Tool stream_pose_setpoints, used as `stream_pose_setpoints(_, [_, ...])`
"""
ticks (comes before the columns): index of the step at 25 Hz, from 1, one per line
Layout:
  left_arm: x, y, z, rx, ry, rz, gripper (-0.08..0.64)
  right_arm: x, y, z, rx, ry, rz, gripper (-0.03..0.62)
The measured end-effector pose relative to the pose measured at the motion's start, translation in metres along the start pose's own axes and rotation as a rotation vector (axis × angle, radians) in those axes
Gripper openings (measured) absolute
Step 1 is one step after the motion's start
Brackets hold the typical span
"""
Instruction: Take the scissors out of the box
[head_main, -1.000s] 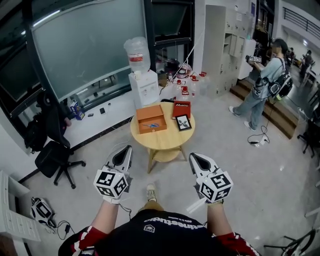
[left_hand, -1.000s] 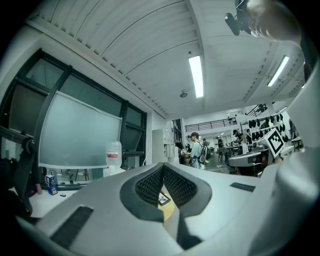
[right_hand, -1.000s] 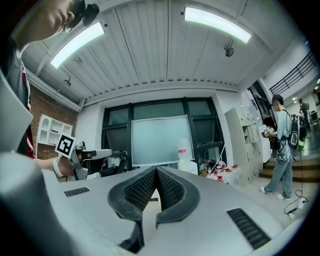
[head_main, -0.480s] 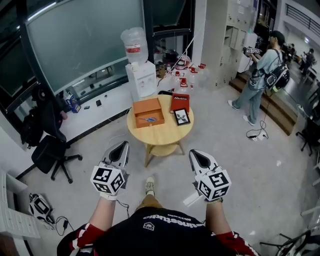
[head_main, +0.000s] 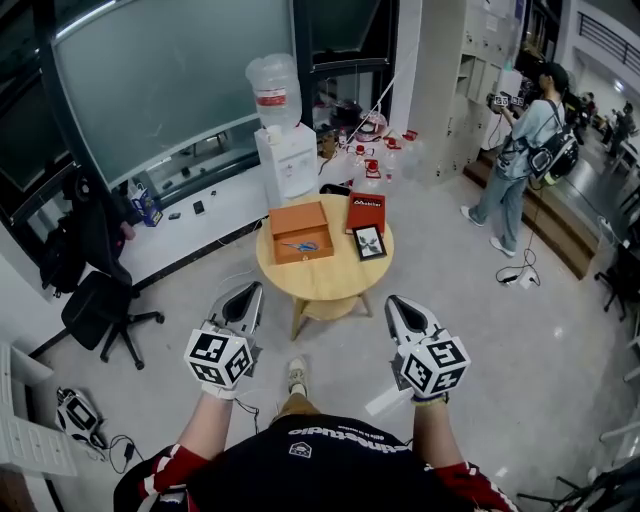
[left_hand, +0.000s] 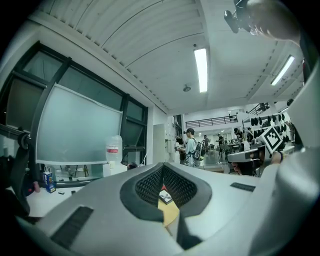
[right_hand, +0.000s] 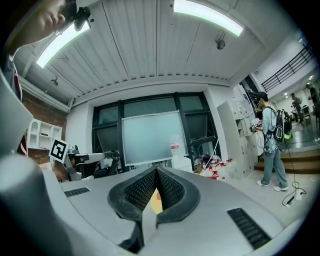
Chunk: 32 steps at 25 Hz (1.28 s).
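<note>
Ahead of me and below, in the head view, a round wooden counter (head_main: 325, 283) carries an open orange box (head_main: 290, 222). The scissors (head_main: 301, 245) lie flat on its floor, a small bluish shape too tiny to show which way the handles point. Just beside the box are a red flat piece (head_main: 365, 212) and a framed picture (head_main: 369, 242). My left tool (head_main: 249, 290) and right tool (head_main: 394, 301) both point toward the counter but are well apart from it, each with its jaws together and nothing in them. In the left gripper view, the left tool (left_hand: 162, 169) has its ribbed pads closed tip to tip, and a sliver of counter shows through the leaf-shaped gap behind them. In the right gripper view, the right tool (right_hand: 156, 171) is likewise closed and empty. I judge the step in hand to be the approach. I should get close, spread one tool wide before it passes over the box, come down clear of the walls, and pinch the thin scissors near their middle, perhaps steadying the box with the other tool.
</note>
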<state>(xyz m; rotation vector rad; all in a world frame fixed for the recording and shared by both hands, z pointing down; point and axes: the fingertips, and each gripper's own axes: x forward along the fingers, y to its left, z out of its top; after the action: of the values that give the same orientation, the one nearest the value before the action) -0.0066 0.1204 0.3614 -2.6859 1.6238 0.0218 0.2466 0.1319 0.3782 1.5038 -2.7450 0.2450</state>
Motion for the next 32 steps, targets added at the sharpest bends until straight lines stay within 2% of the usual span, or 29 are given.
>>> stream_pose_setpoints(10, [0.053,0.053,-0.003,-0.013,-0.003,0.004,0.017,0.072,-0.012,0.009,-0.034,0.021,0.025,0.028])
stream_pose_setpoints(21, [0.101,0.115,-0.023,-0.068,0.004,0.058,0.017,0.147,-0.041,0.008,-0.037,0.081,0.033,0.028])
stream_pose_setpoints(27, [0.132,0.154,-0.034,-0.078,0.015,0.079,0.017,0.209,-0.051,0.010,-0.035,0.103,0.046,0.028])
stream_pose_setpoints(32, [0.171,0.191,-0.029,-0.087,0.023,0.066,0.017,0.260,-0.057,0.027,-0.042,0.104,0.046,0.028])
